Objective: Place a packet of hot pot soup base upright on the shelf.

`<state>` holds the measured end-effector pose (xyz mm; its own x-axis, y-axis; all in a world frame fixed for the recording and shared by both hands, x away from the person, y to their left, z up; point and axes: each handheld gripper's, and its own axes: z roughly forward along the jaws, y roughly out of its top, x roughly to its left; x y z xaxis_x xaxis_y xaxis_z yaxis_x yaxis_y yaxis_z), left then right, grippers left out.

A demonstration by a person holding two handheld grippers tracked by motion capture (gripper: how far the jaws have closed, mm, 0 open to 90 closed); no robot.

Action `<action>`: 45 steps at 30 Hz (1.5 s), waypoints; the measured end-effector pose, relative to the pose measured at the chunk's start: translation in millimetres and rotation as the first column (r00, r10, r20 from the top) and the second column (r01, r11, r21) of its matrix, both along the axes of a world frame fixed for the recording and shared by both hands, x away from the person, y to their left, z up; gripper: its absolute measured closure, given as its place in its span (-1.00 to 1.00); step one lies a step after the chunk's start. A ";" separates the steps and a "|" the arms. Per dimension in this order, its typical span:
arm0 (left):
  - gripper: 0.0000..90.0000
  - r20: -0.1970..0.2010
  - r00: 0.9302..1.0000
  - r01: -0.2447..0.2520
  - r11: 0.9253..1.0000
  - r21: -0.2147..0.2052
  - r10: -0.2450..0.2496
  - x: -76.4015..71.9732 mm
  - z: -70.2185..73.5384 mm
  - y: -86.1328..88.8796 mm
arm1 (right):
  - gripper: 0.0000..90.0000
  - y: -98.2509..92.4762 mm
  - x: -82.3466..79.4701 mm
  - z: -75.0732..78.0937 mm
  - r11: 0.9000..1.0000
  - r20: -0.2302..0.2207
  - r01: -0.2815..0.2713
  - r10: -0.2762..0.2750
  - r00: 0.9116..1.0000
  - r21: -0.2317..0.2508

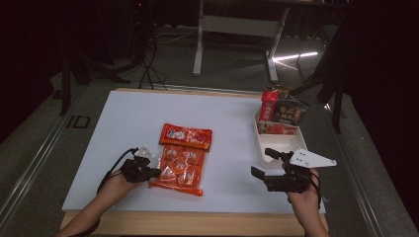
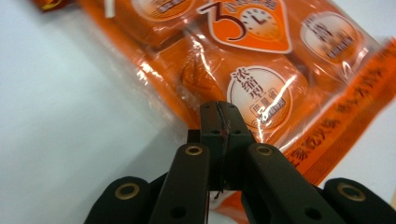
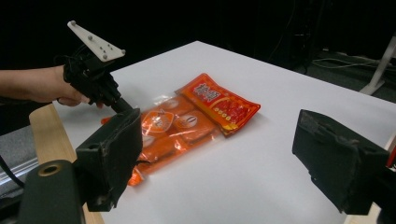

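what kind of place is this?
Probably a lab or studio for recording handling tasks, not a home: a white table in a dark room, cables on the floor, and a person's hand-held gripper in each hand over snack packets.

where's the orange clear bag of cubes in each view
High view: orange bag lower centre-left, at the left gripper.
Left gripper view: orange bag across the top and right, its edge at the shut jaws.
Right gripper view: orange bag centre-left.
Shared landmark: the red packet touching its far end.
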<state>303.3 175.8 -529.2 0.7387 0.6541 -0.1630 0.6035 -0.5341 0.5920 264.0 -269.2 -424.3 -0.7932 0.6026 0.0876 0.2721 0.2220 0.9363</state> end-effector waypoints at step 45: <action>0.05 0.087 0.967 -0.218 0.954 -0.205 0.240 79.9 5.5 28.5 | -0.67 5.7 -11.6 0.2 0.997 0.134 0.004 0.006 0.991 -0.073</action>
<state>383.2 204.4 -523.7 0.5931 0.7720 -0.2284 0.6218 -0.2591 0.7391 252.4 -263.4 -424.0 -0.7955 0.6025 -0.0639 0.1448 0.2914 0.9456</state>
